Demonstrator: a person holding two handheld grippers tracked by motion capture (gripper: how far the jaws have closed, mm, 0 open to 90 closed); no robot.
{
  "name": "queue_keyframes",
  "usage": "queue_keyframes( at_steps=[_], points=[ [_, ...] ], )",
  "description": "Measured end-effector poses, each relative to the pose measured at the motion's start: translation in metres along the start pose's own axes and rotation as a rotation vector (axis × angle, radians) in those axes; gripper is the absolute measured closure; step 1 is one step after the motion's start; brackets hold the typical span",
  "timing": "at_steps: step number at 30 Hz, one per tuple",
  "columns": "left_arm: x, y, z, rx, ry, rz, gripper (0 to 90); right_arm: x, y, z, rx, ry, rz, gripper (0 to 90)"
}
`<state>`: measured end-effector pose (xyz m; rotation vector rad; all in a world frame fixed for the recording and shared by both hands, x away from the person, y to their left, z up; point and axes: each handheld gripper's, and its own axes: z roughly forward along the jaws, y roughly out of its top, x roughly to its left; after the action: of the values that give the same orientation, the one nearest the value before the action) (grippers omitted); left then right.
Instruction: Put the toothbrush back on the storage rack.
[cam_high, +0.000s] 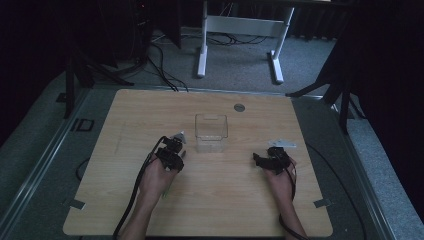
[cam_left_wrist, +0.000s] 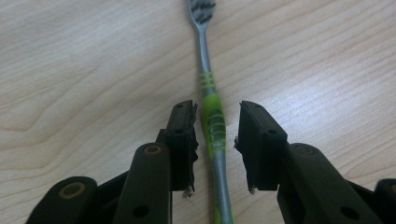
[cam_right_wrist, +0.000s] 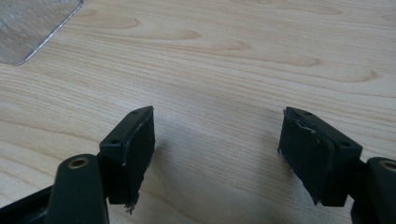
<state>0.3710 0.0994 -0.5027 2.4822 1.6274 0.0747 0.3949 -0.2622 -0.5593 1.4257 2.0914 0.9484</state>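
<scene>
Green-banded toothbrush (cam_left_wrist: 212, 123) lies flat on the wooden table (cam_left_wrist: 70, 70), between your left gripper (cam_left_wrist: 215, 133)'s part-open jaws, ungripped. It's light and slippery; pinch the ribbed grip. Your right gripper (cam_right_wrist: 215, 140) gapes wide, empty.

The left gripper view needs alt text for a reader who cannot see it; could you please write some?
A grey and green toothbrush lies flat on a light wooden table, its bristled head pointing away. The left gripper sits open, one black jaw on each side of the green grip, with a gap on the right.

A dim room: grey carpet (cam_high: 240, 60), white desk frame (cam_high: 240, 25), dark stands behind the wooden table (cam_high: 150, 105).
</scene>
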Motion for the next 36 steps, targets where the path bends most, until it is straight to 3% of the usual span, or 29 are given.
queue_keyframes(
  at_steps=[13,36],
  points=[
    [0.001,0.001,0.010,0.034,-0.003,0.000,69.7,0.000,0.000,0.000,0.000,0.001,0.001,26.7],
    [0.000,0.001,0.015,0.046,0.004,0.000,74.2,0.000,0.000,0.000,0.000,0.000,0.000,26.7]
  ],
)
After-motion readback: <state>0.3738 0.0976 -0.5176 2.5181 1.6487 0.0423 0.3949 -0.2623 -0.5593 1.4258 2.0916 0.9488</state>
